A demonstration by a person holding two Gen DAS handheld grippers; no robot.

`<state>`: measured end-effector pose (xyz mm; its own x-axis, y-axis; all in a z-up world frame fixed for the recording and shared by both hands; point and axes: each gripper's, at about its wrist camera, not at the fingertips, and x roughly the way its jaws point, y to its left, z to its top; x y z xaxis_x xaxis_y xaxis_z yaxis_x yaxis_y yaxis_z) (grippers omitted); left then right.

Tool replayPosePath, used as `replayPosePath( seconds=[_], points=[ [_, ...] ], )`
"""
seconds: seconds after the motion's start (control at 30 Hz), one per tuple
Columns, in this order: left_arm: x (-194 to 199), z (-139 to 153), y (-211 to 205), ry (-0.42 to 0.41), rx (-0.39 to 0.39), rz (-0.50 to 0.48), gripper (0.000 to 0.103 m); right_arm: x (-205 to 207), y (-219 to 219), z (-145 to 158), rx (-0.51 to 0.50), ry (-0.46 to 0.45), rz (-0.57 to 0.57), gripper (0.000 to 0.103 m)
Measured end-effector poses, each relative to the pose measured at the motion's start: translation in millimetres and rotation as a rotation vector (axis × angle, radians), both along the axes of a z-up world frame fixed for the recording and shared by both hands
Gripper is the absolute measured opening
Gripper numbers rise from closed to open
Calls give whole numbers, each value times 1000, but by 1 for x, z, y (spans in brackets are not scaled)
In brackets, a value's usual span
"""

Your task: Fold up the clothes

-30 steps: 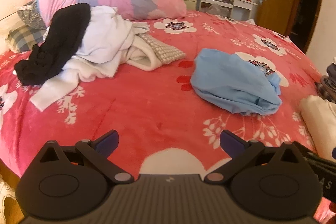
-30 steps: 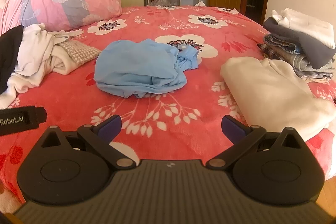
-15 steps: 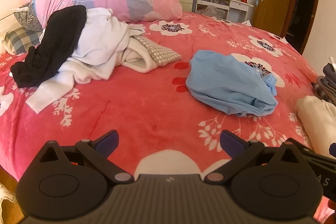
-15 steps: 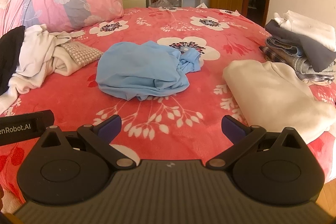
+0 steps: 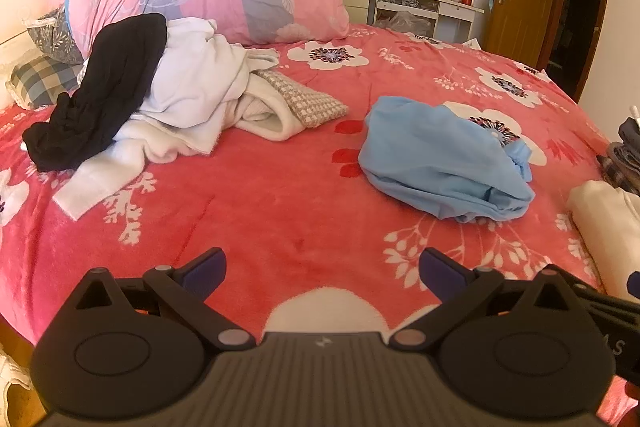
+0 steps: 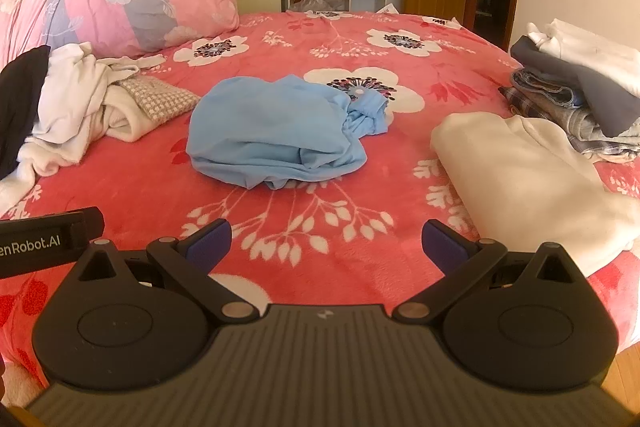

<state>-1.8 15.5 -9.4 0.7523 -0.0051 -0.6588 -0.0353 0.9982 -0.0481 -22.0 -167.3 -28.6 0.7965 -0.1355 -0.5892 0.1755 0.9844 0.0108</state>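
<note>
At frame centre on the red bed (image 6: 320,267): crumpled blue garment (image 6: 276,135). Lower frame: left hand-held gripper (image 5: 322,269) and right hand-held gripper (image 6: 326,239), both released, fingers spread, grasping nothing.

Warm, even daylight; soft shadows; fisheye bending, dark vignette at corners
</note>
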Motion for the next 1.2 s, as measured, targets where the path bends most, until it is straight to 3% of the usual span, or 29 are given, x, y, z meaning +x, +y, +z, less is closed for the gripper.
replayPosePath(
  seconds=[0.5,0.83,0.97,1.07,1.2],
  points=[
    [5,-11,-1,-4,13,-19,103,3,-1,-7,4,2,2,102],
    [32,-31,-7,-57,-29,-53,103,7,-34,-43,17,-60,49,102],
    [51,-25,-33,-147,-28,-200,101,14,-42,-56,-36,-117,102,102],
    [70,-24,-67,-210,29,-363,96,25,-46,-62,-106,-149,123,100],
    [95,-40,-125,-266,195,-567,90,42,-56,-71,-162,-160,155,79]
  ],
)
